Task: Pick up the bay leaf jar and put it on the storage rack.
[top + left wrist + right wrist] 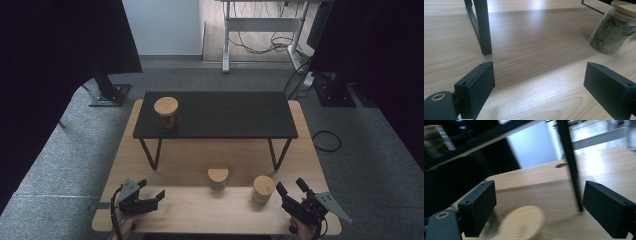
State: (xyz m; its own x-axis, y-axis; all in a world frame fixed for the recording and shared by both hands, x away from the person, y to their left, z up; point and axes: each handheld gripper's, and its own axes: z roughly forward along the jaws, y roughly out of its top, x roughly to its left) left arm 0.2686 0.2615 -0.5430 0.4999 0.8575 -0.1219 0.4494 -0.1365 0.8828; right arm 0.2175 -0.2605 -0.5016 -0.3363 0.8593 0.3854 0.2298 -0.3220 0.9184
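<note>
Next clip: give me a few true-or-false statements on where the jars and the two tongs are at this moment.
1. Three jars with wooden lids are in the scene. True: the shelf jar, the middle jar and the right jar.
2. All the jars stand on the black shelf. False: one does; two stand on the wooden table below.
3. The right tongs grip a jar. False: they are open, close to the right jar, with nothing between them.
4. The left tongs are open and empty. True.
5. The middle jar holds dried leaves. True.
</note>
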